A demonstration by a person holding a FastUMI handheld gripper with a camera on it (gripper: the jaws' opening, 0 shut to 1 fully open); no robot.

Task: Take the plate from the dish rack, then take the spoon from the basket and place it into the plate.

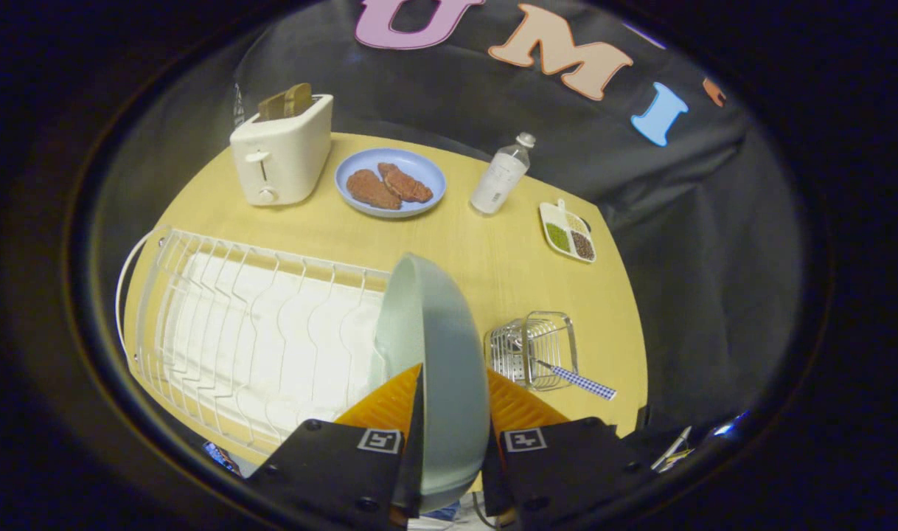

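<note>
A pale green plate [438, 346] stands on edge between my fingers, and my gripper [453, 387] is shut on it, one finger pressing each face. The plate is held above the right end of the white wire dish rack [228, 324], whose slots stand empty over a white drip tray. Just right of my fingers sits a small wire basket [541, 343]. In it lies a spoon [567, 376], bowl inside the basket, its blue checked handle sticking out toward the table's near right edge.
Beyond the rack on the yellow table [493, 258] stand a cream toaster [281, 151] with bread in it, a blue plate [390, 183] with two brown patties, a clear bottle [499, 175], and a small divided dish [567, 232] of grains at the far right.
</note>
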